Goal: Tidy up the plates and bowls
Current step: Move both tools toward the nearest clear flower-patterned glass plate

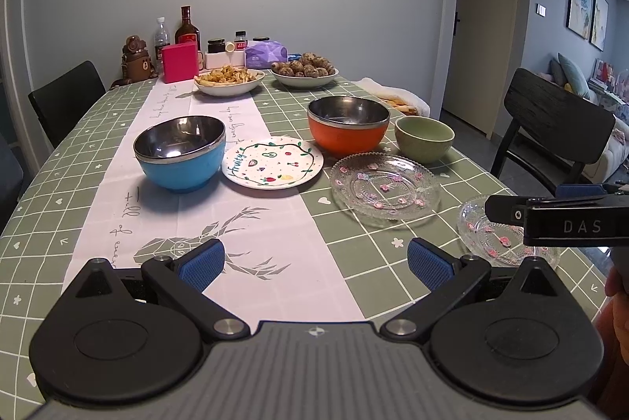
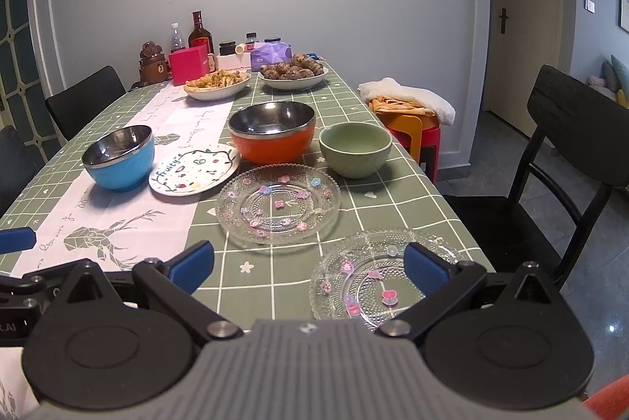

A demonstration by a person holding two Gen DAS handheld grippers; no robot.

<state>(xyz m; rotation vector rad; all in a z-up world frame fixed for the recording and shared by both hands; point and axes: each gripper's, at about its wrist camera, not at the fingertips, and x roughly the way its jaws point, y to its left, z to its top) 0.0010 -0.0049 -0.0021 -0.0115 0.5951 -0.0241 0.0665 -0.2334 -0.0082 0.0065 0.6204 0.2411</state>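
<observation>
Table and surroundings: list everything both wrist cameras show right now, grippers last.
Glass plates: 2, clear with pastel flowers; one mid-table, one at near right edge.
Fruit plate: 1, white, between blue and orange bowls.
Blue bowl: 1, steel-lined, left.
Orange bowl: 1, steel-lined, centre.
Green bowl: 1, right of orange bowl.
Food dishes: 2, white, far end.
Bottles, jars, pink box, purple pack, bear flask: far end.
Chairs: black, both sides.
Stools: orange and red, towel on top, right of table.
Left gripper: open, above table.
Right gripper: open, over near glass plate.
</observation>
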